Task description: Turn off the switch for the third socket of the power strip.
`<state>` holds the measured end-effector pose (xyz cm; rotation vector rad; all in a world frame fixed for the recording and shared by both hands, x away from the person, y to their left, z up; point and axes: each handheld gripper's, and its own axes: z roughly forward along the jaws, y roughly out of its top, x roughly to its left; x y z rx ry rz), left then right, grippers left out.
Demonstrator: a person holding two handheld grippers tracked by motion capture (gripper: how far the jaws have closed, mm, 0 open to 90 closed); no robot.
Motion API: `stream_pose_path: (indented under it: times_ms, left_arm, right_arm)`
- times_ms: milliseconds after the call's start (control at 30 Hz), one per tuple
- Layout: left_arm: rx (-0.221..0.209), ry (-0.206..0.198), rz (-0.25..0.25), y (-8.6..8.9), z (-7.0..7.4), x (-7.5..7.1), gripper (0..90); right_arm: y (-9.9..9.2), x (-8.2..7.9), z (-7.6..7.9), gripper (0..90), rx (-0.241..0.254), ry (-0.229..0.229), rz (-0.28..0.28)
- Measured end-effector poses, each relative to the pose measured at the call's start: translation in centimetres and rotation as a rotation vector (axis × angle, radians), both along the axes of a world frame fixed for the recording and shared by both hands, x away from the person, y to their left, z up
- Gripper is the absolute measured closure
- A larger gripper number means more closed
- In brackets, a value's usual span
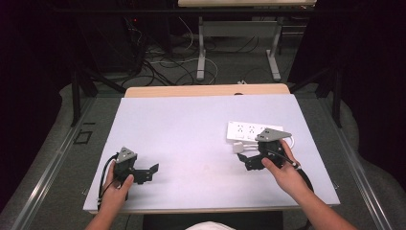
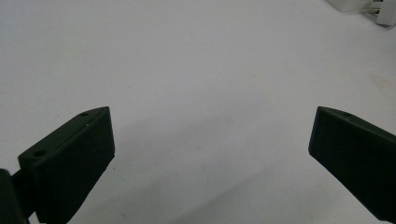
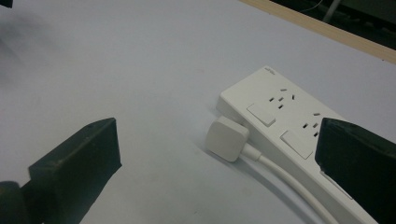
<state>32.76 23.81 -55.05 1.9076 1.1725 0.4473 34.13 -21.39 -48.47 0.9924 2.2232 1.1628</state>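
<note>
At the left of the worktop (image 1: 191, 124) my left tongs (image 1: 152, 171) rest wide open and hold nothing. Further right, my right tongs (image 1: 245, 159) are also wide open and empty, just beside the white plug (image 3: 227, 138), which lies touching the white power strip (image 3: 275, 109).

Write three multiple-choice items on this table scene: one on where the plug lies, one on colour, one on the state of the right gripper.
1. Where does the plug lie?
A. on the table beside the power strip
B. pushed into a socket
C. on the floor

2. What colour is the power strip?
A. black
B. white
C. red

3. How is the right gripper?
A. shut on the plug
B. shut on the cable
C. open

Answers: 1 A, the plug rests flat next to the strip's side. 2 B, its body is white. 3 C, the jaws stand wide apart with nothing between them.
</note>
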Motion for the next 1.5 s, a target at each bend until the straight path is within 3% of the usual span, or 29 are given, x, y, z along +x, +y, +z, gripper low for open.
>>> stream_pose_path:
  times_ms: [233,600,967,1333,1500]
  left_arm:
    - [0.007,-0.003,-0.003,0.0,0.0,0.0,0.3]
    - [0.001,0.001,0.001,-0.1,0.0,0.0,0.3]
    - [0.002,0.001,-0.003,-0.1,0.0,-0.1,0.3]
    - [0.006,0.01,-0.015,0.0,0.1,-0.1,0.3]
    - [0.015,0.005,-0.018,0.1,0.1,-0.1,0.3]
  right_arm:
    - [-1.0,-1.4,-1.1,0.0,0.008,-0.011,-0.004]
    - [-3.3,-2.7,-2.9,0.0,0.068,-0.031,-0.054]
    - [-5.6,-3.2,-4.0,0.0,0.067,-0.052,-0.073]
    - [-7.4,-3.2,-5.4,0.0,0.088,-0.055,-0.171]
    - [-8.3,-3.1,-5.9,0.0,0.064,-0.045,-0.2]
